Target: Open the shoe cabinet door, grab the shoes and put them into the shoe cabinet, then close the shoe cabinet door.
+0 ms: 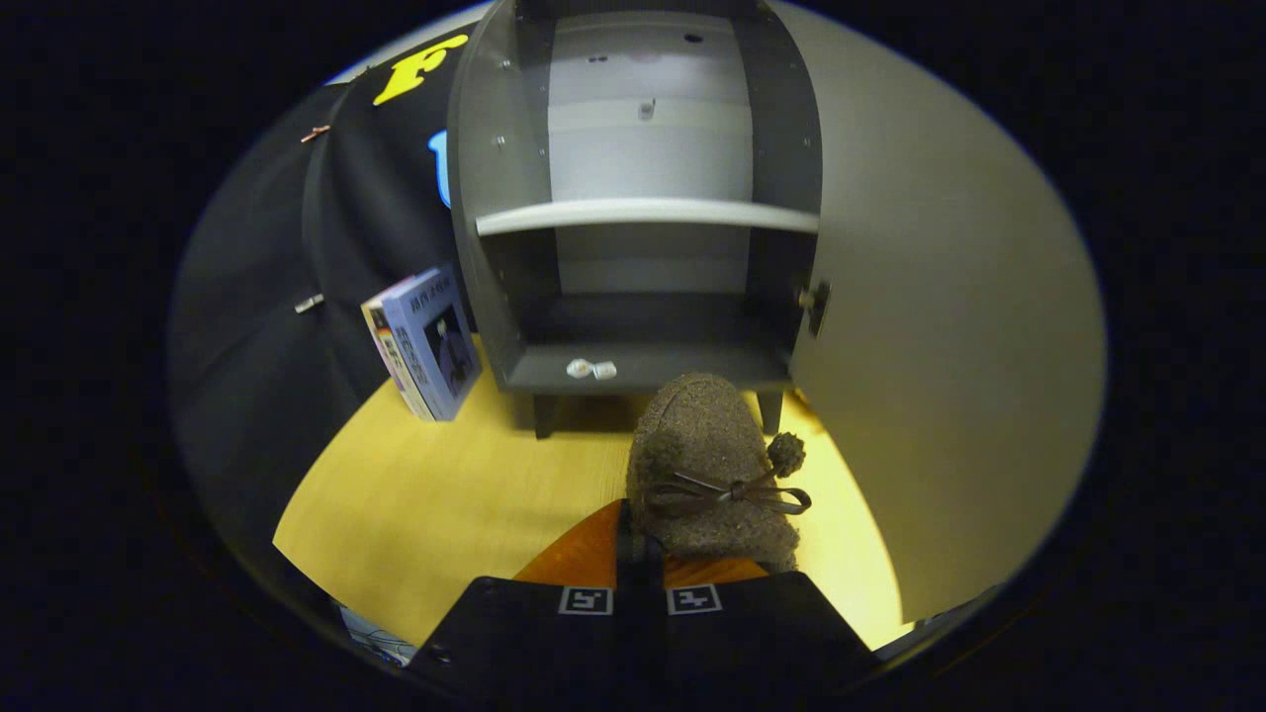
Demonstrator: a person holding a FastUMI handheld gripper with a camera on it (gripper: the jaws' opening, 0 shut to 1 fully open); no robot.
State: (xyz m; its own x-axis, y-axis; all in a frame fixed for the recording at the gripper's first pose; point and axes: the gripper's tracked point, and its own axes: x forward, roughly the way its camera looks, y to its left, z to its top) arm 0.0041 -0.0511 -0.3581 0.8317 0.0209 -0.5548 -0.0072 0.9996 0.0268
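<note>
Furthest left we see a blue, picture-covered book or box (pixel 427 341) standing upright on the yellow wooden tabletop (pixel 435 514), leaning toward the side of the cabinet. Just beside it stands the dark grey shoe cabinet (pixel 643 247), raised on short legs, with one pale shelf (pixel 648 214) across its middle. Its lower compartment is bare apart from a small white fitting (pixel 590 370) on the front edge of the floor board. In front of that lower opening, just ahead of the fingers, is the brown fuzzy slipper with a ribbon bow and pompoms (pixel 714 465), its toe pointing toward the cabinet. The gripper (pixel 641 554) has its fingers drawn nearly together and appears to pinch the slipper's heel rim between them. The contact itself is partly hidden, so we judge it a hold rather than see it plainly. To the right, the pale cabinet door (pixel 940 346) stands swung wide open, its hinge (pixel 815 305) showing at the cabinet's side.

We reckon the slipper is light and soft: the felted upper will crumple under pressure and sag from a single pinch point, and the dangling bow could catch on the cabinet edge. The stiffer heel rim or sole edge seems the best place to hold, and it should be carried low and level into the lower compartment.
</note>
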